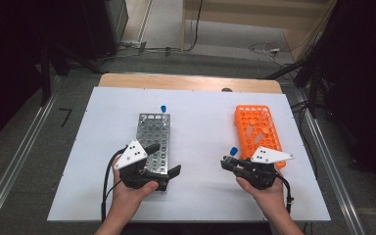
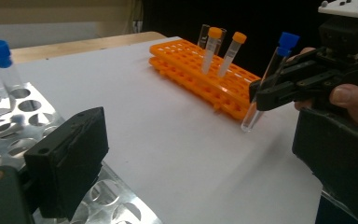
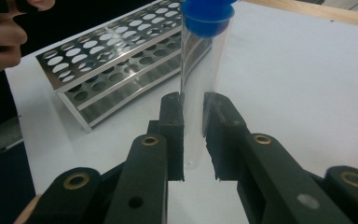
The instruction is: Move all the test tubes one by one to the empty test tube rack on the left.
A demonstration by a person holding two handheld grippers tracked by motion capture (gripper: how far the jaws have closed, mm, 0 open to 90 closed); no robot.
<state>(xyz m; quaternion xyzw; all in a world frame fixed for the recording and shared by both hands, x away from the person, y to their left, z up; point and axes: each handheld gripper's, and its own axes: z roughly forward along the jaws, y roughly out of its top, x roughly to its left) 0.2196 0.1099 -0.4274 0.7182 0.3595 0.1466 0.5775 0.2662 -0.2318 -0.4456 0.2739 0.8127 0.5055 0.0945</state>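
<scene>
Your right tool (image 1: 227,164) is clamped on a blue-capped tube (image 3: 200,84), held above the surface (image 1: 200,132) between the orange rack (image 1: 257,129) and steel rack (image 1: 152,139). Your left tool (image 1: 164,159) gapes empty over the steel rack. The slick tube could probably slip or tilt if your squeeze eases.

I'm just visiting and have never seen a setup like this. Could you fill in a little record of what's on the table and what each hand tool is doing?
Surface: white table
Left side: metal rack, one blue-capped tube standing at its far end
Right side: orange rack, two orange-capped tubes standing in it
Left gripper: open, over the metal rack's near end, holding nothing
Right gripper: shut on a clear tube with blue cap, held above the table between the racks
</scene>
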